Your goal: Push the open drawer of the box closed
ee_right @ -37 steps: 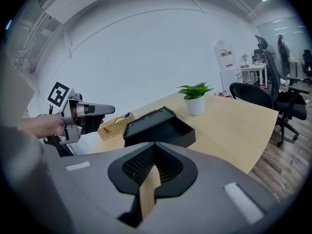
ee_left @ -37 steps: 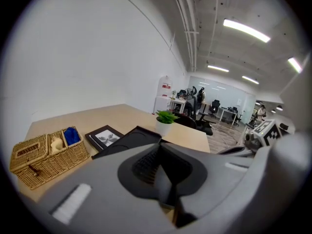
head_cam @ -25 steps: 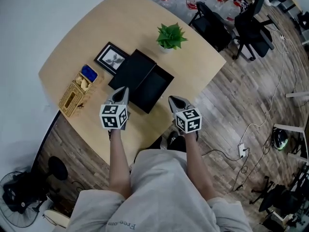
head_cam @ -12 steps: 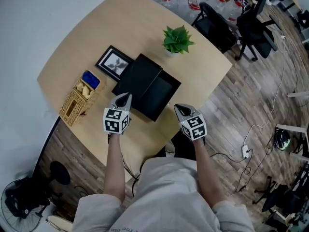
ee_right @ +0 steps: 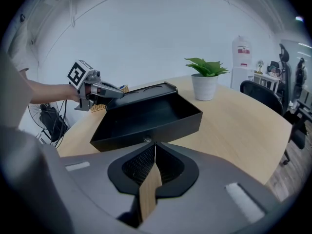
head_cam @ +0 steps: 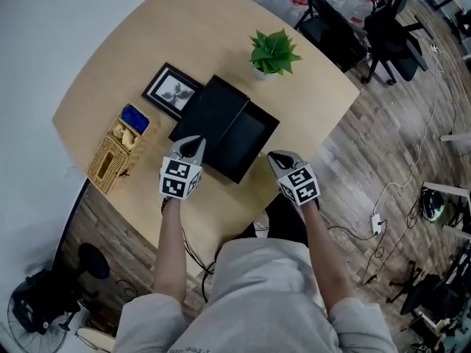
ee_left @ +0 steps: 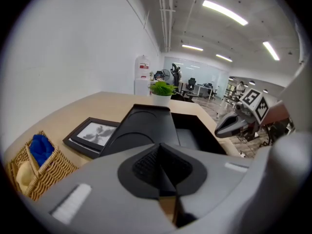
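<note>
Both pairs of jaws are clenched on nothing. In the head view, our left gripper (head_cam: 193,145) hovers at the near corner of the matte black box (head_cam: 212,107). Our right gripper (head_cam: 280,157) sits just short of the pulled-out black drawer (head_cam: 249,134). The left gripper view puts the box straight ahead of the tips, with the drawer ahead to their right. The right gripper view shows the drawer front and its small metal knob (ee_right: 147,140) just beyond the tips. We judge this to be the approach. Next, the right tips must meet that front squarely and push it in.
</note>
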Tool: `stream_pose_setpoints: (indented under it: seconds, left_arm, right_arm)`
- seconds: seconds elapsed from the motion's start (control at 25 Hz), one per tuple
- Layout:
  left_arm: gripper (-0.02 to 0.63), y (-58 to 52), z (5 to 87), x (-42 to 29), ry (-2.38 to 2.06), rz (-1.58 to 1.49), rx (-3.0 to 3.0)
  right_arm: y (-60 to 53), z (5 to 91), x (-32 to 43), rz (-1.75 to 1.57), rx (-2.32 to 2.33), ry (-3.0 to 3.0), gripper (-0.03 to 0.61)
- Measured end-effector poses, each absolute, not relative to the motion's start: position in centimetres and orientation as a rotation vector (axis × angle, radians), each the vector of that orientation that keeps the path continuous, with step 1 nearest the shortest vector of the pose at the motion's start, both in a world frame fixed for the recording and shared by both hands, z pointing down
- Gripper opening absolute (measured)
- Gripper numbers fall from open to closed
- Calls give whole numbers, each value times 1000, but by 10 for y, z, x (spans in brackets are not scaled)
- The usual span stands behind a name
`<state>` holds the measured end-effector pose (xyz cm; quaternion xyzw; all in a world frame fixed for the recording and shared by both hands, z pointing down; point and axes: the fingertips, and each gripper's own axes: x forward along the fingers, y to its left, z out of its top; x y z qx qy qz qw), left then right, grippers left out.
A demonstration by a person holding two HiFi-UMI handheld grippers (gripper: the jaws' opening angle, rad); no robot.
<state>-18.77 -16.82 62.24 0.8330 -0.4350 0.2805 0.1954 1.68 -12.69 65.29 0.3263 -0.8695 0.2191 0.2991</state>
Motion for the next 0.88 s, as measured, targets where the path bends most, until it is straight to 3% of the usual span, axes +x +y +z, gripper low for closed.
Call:
stream_pose_setpoints:
  seconds: [0.4,0.88]
  left_arm:
    - [52,-165,628,-182,-1107,935,2375]
    - [52,-165,625,-182,-1112,890,2357]
  right_arm:
    - [-118,671,3,589,763,-2325,71]
    - [-121,674,-4,513,749,-2325,72]
